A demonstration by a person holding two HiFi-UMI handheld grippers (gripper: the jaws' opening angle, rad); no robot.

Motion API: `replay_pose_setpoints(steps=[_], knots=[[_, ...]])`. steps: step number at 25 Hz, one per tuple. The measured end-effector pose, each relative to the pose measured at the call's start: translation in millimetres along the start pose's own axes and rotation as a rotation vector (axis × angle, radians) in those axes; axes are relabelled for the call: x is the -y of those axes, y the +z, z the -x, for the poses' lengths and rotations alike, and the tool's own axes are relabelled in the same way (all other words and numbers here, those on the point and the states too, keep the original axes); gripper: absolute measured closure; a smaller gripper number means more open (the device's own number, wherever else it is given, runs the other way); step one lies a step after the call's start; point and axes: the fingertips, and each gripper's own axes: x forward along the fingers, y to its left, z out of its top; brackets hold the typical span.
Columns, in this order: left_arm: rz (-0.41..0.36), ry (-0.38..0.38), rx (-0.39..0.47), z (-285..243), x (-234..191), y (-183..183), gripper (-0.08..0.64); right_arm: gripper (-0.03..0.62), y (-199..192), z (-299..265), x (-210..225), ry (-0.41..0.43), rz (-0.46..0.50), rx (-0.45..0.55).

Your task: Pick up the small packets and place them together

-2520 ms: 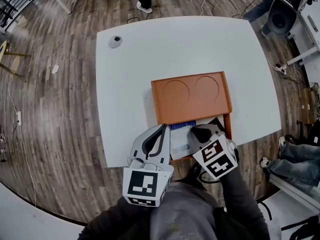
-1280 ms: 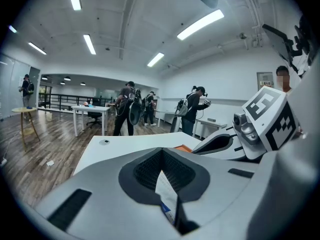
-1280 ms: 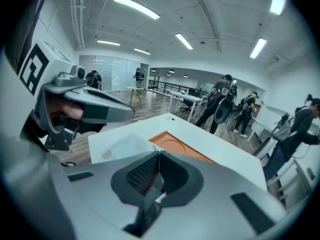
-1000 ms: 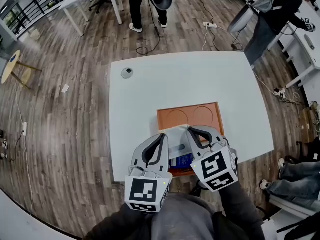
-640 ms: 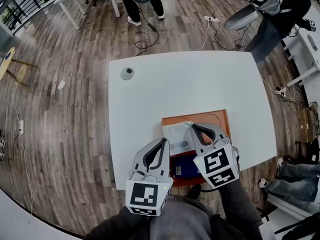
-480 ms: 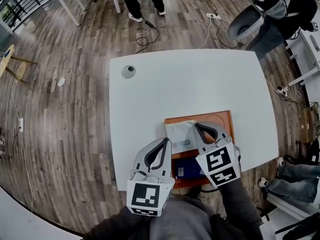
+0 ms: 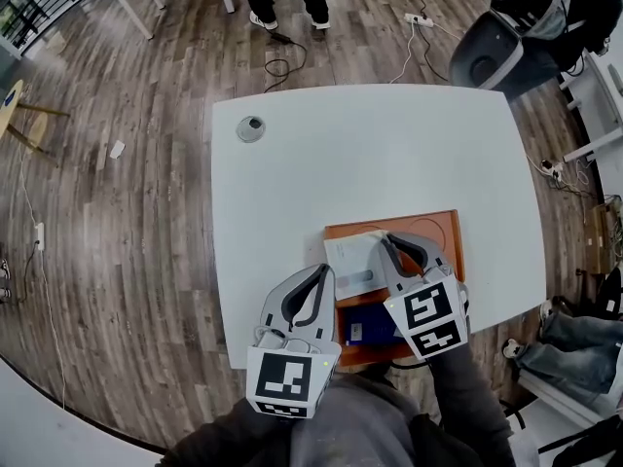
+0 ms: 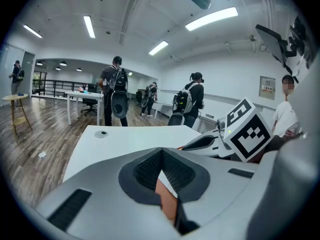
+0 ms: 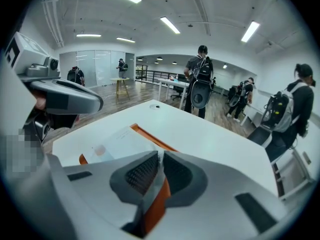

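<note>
White packet (image 7: 350, 261), pinched only by its edge in the right gripper's (image 7: 389, 249) just-loosening jaws, may slip free early; the left gripper's (image 7: 321, 272) jaws meet on nothing.

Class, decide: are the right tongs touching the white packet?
Touching. In the right gripper view, the right tongs are shut on an edge of the white packet, with the pads pressing it from both sides.
</note>
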Motion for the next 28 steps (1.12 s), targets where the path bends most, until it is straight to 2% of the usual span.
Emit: replay_pose_setpoints(steps=[4, 6, 16, 28], knots=[[-0.011, 0.007, 0.006, 2, -3, -2, 0.565, 0.491, -1, -1, -4, 0.002, 0.003, 0.016], [-0.015, 0.007, 0.006, 3, -1, -3, 0.565, 0.474, 0, 2, -5, -0.002, 0.004, 0.031], [-0.045, -0.003, 0.034, 22, 30, -1, 0.565, 0.474, -7, 45, 3, -0.068, -0.001, 0.083], [-0.059, -0.043, 0.015, 48, 94, -30, 0.565, 0.474, -79, 107, 4, -0.129, -0.052, 0.050]])
